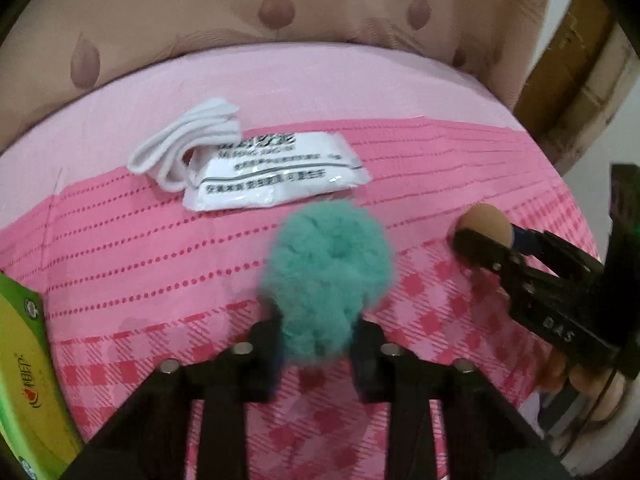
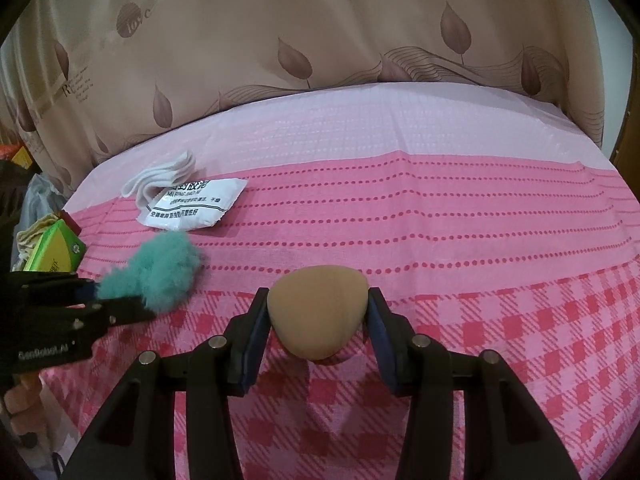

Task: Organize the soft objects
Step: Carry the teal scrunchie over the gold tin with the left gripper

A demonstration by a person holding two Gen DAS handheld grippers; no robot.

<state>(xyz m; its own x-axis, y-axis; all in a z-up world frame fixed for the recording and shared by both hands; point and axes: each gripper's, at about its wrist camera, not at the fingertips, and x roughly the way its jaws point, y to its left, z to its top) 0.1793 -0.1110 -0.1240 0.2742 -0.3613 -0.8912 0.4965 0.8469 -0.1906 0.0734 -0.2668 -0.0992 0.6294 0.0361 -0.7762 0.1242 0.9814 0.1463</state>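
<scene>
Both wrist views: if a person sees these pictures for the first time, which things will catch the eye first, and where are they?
The fluffy teal scrunchie stands out most, pinched in the left gripper above the pink checked cloth. Next is the tan egg-shaped sponge, clamped in the right gripper over the same cloth. Farther back lie a white printed packet and a folded white cloth, touching each other.

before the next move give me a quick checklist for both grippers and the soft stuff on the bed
1. Left gripper shut on teal fluffy scrunchie: ok.
2. Right gripper shut on tan sponge: ok.
3. The two grippers apart: ok.
4. White folded cloth and white packet lying together on the pink sheet: ok.
5. Scrunchie lifted off the sheet: cannot tell.
6. Where the held items should go: cannot tell.
</scene>
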